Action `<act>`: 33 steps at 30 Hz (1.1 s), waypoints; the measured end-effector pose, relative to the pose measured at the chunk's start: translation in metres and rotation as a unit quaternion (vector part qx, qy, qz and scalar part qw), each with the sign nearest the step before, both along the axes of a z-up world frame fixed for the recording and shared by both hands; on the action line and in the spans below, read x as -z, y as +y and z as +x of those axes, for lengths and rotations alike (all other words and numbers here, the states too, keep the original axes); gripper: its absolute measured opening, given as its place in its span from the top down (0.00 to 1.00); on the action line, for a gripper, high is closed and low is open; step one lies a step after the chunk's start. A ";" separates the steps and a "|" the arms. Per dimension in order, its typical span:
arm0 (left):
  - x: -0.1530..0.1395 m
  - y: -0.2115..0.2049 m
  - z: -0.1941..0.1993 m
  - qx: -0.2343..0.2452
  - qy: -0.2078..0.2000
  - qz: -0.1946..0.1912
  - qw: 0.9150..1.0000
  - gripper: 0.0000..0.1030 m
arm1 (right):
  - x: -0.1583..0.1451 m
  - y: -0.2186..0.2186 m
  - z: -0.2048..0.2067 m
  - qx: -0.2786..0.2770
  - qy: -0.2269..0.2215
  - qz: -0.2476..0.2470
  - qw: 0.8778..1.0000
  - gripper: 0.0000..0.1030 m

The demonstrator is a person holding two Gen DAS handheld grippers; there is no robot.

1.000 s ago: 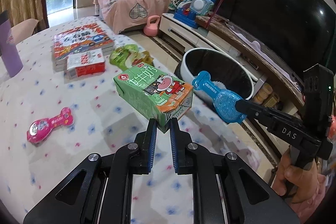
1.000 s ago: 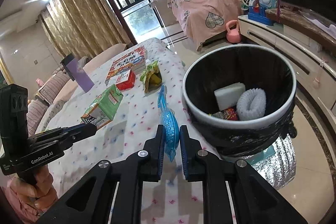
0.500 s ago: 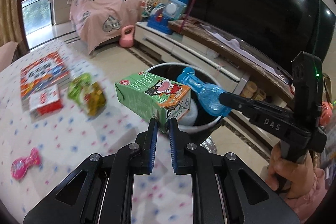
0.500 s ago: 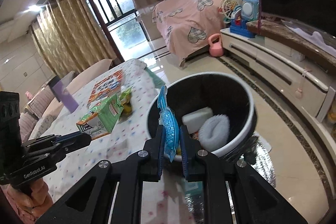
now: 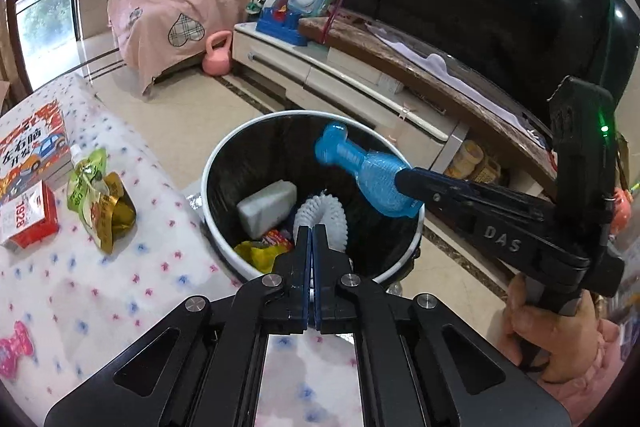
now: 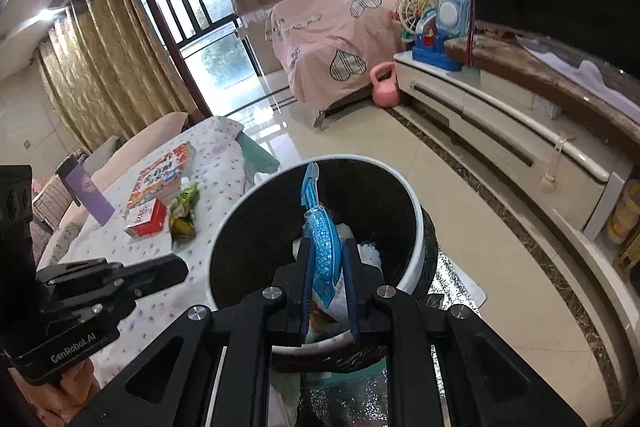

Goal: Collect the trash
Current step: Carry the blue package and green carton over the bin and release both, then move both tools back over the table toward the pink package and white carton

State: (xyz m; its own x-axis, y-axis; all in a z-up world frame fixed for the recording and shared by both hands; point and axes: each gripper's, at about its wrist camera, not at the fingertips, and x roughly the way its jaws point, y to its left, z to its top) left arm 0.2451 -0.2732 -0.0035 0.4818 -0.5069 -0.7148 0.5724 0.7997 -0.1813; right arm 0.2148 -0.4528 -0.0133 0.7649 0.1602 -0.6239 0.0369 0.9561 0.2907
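Note:
A white-rimmed bin (image 5: 207, 187) with a black liner stands on the floor beside the table and holds a white block, a white ribbed piece and wrappers. My left gripper (image 5: 312, 227) hangs over the bin's near rim, shut with nothing between its fingers. My right gripper (image 5: 405, 183) is shut on a blue bone-shaped packet (image 5: 360, 167), held over the bin's opening. In the right wrist view the blue packet (image 6: 322, 239) stands upright between the fingers of the right gripper (image 6: 326, 247), above the bin (image 6: 416, 227). The left gripper (image 6: 180, 267) sits at the lower left.
On the spotted tablecloth (image 5: 120, 287) lie a green pouch (image 5: 90, 183), a red box (image 5: 28, 223), a picture book (image 5: 28, 147) and a pink toy (image 5: 14, 351). A purple object (image 6: 86, 191) stands farther back. A TV cabinet (image 5: 340, 75) runs behind the bin, with a pink kettlebell (image 5: 218, 53) on the floor.
Both grippers have swung from the table to above the bin. The green carton that the left gripper held is gone from its jaws, which have shut. The right still holds the blue packet.

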 end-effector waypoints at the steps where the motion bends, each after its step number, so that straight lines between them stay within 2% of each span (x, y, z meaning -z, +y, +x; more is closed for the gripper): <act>1: 0.000 0.001 -0.001 -0.001 -0.001 0.000 1.000 0.99 | 0.003 0.000 0.003 -0.002 0.004 0.001 1.000 0.82; 4: -0.002 0.006 -0.004 -0.006 -0.006 0.005 1.000 0.93 | 0.012 0.000 0.008 -0.006 0.015 0.010 1.000 0.75; 6: -0.003 0.012 -0.006 -0.011 -0.008 0.004 1.000 0.83 | 0.014 0.001 0.007 -0.004 0.014 0.015 1.000 0.61; 7: -0.002 0.016 -0.006 -0.015 -0.007 0.005 1.000 0.78 | 0.014 0.002 0.005 -0.004 0.013 0.019 1.000 0.61; 8: -0.002 0.020 -0.006 -0.022 -0.005 0.007 1.000 0.61 | 0.013 0.004 0.004 -0.004 0.011 0.021 1.000 0.61; 9: -0.001 0.025 -0.007 -0.028 -0.006 0.005 1.000 0.52 | 0.013 0.004 0.004 -0.003 0.010 0.022 1.000 0.60; 11: 0.000 0.038 -0.011 -0.040 -0.007 0.006 0.999 0.52 | 0.010 0.007 0.000 -0.005 0.003 0.027 1.000 0.55; 15: 0.006 0.066 -0.016 -0.062 0.006 0.000 0.998 0.49 | 0.002 0.014 -0.008 -0.010 -0.012 0.036 0.999 0.39; 24: 0.015 0.132 -0.032 -0.117 0.020 -0.002 0.993 0.41 | -0.004 0.053 -0.016 -0.046 -0.023 0.043 0.998 0.15; 33: 0.028 0.196 -0.046 -0.172 0.038 -0.007 0.984 0.36 | 0.002 0.103 -0.015 -0.096 -0.011 0.042 0.994 0.10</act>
State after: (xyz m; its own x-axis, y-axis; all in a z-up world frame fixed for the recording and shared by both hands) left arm 0.1986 -0.0776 -0.0318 0.5724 -0.3330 -0.7494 0.2529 0.9410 -0.2249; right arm 0.1994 -0.3495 -0.0155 0.7285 0.3547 -0.5861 -0.1505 0.9175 0.3682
